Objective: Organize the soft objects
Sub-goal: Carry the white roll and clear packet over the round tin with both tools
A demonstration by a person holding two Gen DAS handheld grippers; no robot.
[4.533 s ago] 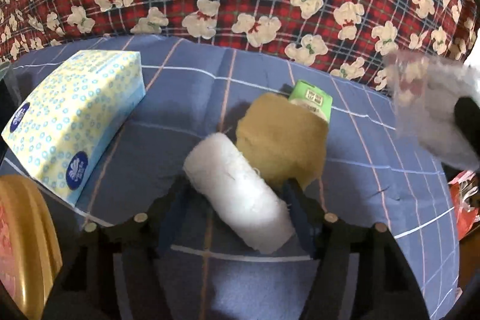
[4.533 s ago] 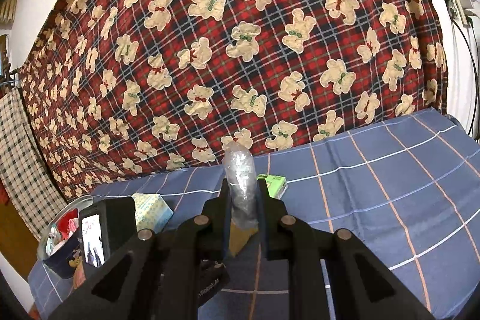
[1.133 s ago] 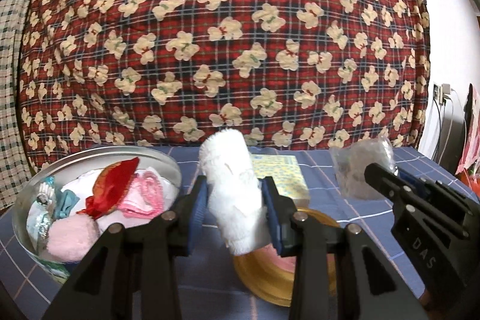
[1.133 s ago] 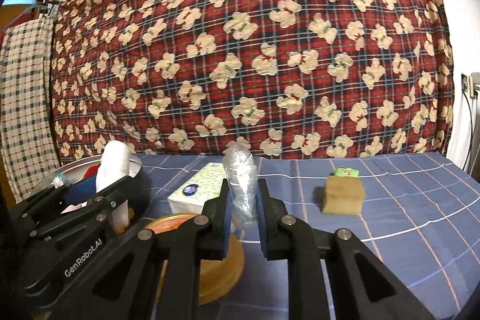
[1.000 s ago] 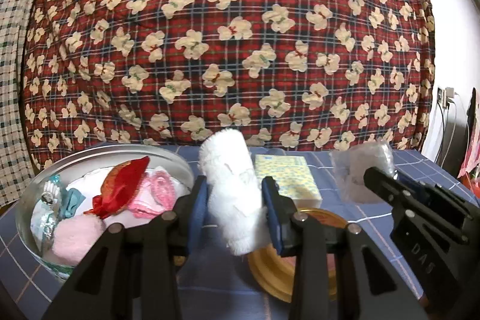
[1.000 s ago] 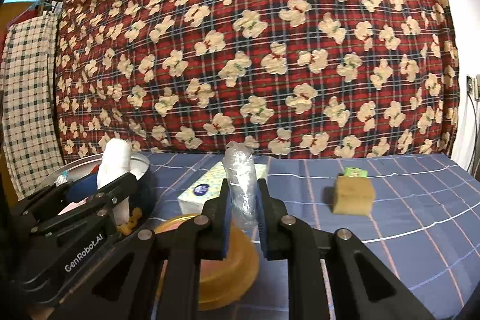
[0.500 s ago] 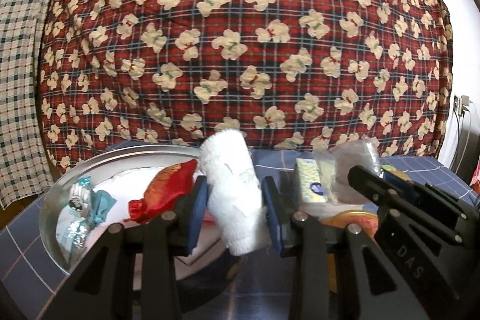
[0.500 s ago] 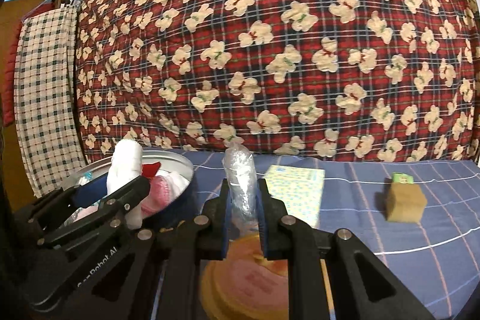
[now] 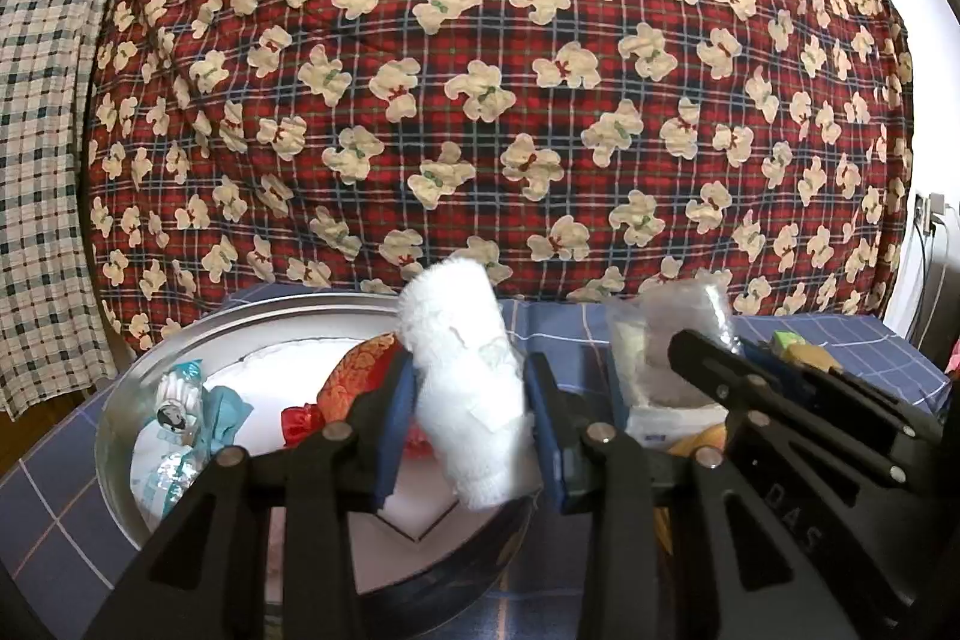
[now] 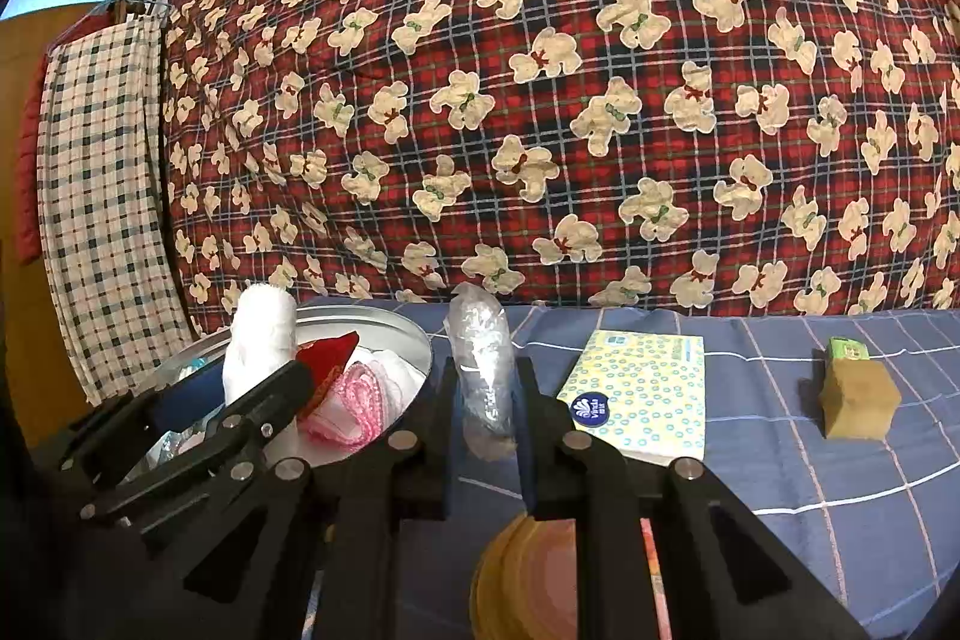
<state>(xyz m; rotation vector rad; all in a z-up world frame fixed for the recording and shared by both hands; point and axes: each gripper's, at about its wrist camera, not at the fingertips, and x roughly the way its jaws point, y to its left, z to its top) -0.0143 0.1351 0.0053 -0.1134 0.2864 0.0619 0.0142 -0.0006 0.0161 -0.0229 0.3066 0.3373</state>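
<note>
My left gripper (image 9: 471, 394) is shut on a rolled white towel (image 9: 465, 376), held upright over the round metal tin (image 9: 120, 436). Inside the tin lie a red pouch (image 9: 354, 376), a teal item and pink cloth. My right gripper (image 10: 483, 400) is shut on a clear plastic packet (image 10: 483, 370), just right of the tin (image 10: 414, 334). In the right wrist view the left gripper (image 10: 264, 388) with the white towel (image 10: 258, 346) hangs over the tin. In the left wrist view the right gripper's fingers (image 9: 780, 388) hold the clear plastic packet (image 9: 672, 334).
On the blue checked cloth (image 10: 840, 490) lie a yellow-dotted tissue pack (image 10: 642, 394) and a tan sponge (image 10: 858, 400) with a green box (image 10: 847, 349) behind it. A round golden lid (image 10: 522, 580) sits below my right gripper. A red teddy-bear blanket (image 10: 540, 100) hangs behind.
Both grippers have moved left toward the tin; the white towel now hangs over its inside and the packet is beside its rim. Both grips are unchanged.
</note>
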